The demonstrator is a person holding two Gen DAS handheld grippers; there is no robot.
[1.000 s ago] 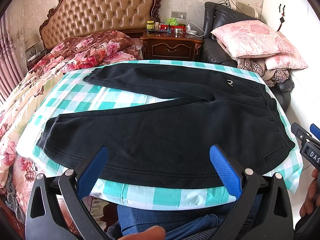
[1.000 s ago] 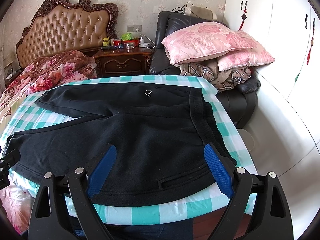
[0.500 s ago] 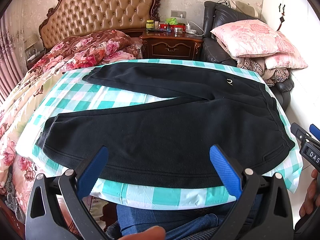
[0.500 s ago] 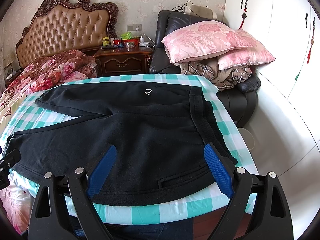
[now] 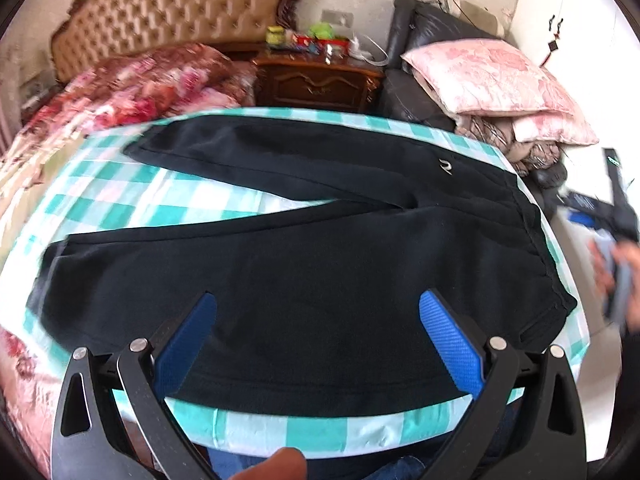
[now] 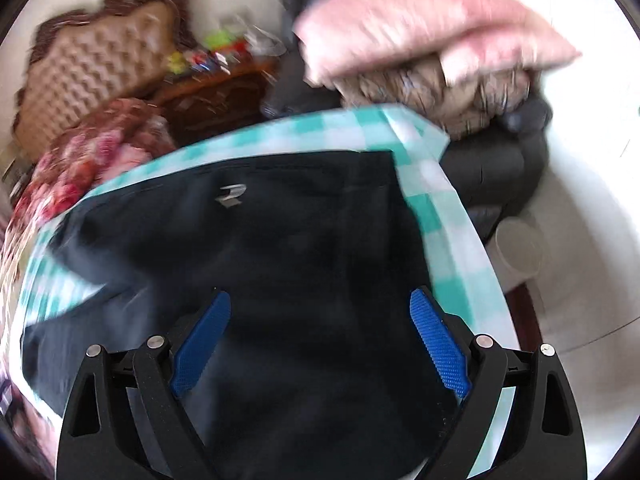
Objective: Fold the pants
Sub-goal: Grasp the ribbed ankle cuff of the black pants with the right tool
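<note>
Black pants (image 5: pixel 304 264) lie flat on a teal-and-white checked cloth (image 5: pixel 168 204), legs spread to the left, waistband at the right, with a small white logo (image 5: pixel 445 167). My left gripper (image 5: pixel 318 320) is open and empty above the near leg. My right gripper (image 6: pixel 320 320) is open and empty, low over the hip area of the pants (image 6: pixel 312 248), near the waistband; this view is blurred. The right gripper also shows at the right edge of the left wrist view (image 5: pixel 592 216), held in a hand.
A floral quilt (image 5: pixel 132 88) and tufted headboard (image 5: pixel 172 12) lie behind left. A wooden nightstand (image 5: pixel 320 80) holds small items. A dark armchair (image 5: pixel 416 96) stacked with pink pillows (image 5: pixel 492 76) stands at the right. The person's legs (image 5: pixel 256 464) are at the near edge.
Both grippers moved forward over the pants. The right gripper moved fastest, dropping toward the waistband end and blurring its view. Both stay open.
</note>
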